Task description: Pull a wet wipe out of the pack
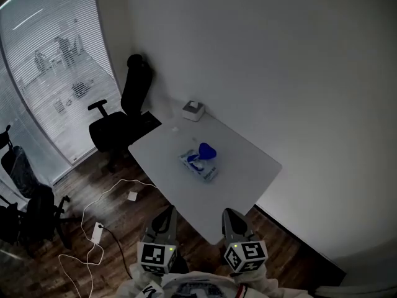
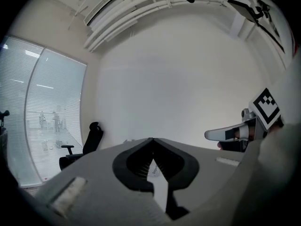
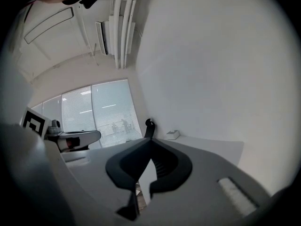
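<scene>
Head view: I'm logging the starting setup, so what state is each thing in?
wet wipe pack: lying on the table, untouched, blue lid seemingly raised.
left gripper: shut, empty, away from the pack.
right gripper: shut, empty, away from the pack.
office chair: upright, unoccupied, at the table's far corner.

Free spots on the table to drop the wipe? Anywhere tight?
Bare: right side of the table, between the wipe pack and the right edge; the near corner before the pack; the strip between the pack and the white box at the far corner. Nowhere crowded; only the pack sits mid-table.
</scene>
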{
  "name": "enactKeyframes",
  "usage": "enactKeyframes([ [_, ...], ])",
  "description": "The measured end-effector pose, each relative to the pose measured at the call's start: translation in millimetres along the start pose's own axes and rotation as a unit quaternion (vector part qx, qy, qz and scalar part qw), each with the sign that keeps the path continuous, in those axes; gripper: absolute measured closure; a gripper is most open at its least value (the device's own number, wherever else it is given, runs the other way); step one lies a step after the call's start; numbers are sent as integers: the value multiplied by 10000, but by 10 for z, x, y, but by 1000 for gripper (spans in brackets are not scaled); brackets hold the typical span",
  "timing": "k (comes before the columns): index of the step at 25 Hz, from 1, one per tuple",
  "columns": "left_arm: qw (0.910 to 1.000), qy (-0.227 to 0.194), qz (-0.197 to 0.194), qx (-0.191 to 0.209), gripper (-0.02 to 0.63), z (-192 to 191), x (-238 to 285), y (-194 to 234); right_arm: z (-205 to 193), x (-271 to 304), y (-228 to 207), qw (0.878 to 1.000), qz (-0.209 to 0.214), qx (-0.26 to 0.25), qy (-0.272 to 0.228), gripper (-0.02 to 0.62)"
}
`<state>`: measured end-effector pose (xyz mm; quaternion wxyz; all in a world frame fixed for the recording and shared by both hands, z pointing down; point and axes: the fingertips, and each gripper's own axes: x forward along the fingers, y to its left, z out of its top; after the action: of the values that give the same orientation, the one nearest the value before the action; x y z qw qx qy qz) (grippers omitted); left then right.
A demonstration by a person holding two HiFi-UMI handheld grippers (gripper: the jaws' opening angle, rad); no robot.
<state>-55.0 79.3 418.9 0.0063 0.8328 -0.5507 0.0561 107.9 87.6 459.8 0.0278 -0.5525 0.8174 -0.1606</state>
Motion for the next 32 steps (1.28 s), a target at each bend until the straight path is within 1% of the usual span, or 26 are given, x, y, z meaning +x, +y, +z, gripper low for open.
enactKeyframes([
  [2,9999,-17,-97,71,603,-11,146,124,-14,156,-22,9999,-112,14,23,591],
  [5,9993,99,-304,211,603,-132,392,367,-41,443,-30,9994,-326,-19,62,591],
  [9,9983,189,-542,139,603,-218,780,778,-59,887,17,9977,-647,-163,133,591],
  [15,9943,329,-1007,150,603,-319,1356,1418,-146,1619,139,9930,-1141,-11,291,591],
  [19,9901,407,-1339,133,603,-323,1715,1781,-108,2079,235,9893,-1417,32,335,591],
  [24,9831,510,-1755,105,603,-406,2028,2090,-108,2538,317,9846,-1702,88,394,591],
  [27,9798,555,-1920,101,603,-487,2136,2247,-141,2747,366,9816,-1849,122,454,591],
  [32,9724,752,-2206,46,603,-620,2297,2406,-195,2930,440,9766,-2088,186,487,591],
])
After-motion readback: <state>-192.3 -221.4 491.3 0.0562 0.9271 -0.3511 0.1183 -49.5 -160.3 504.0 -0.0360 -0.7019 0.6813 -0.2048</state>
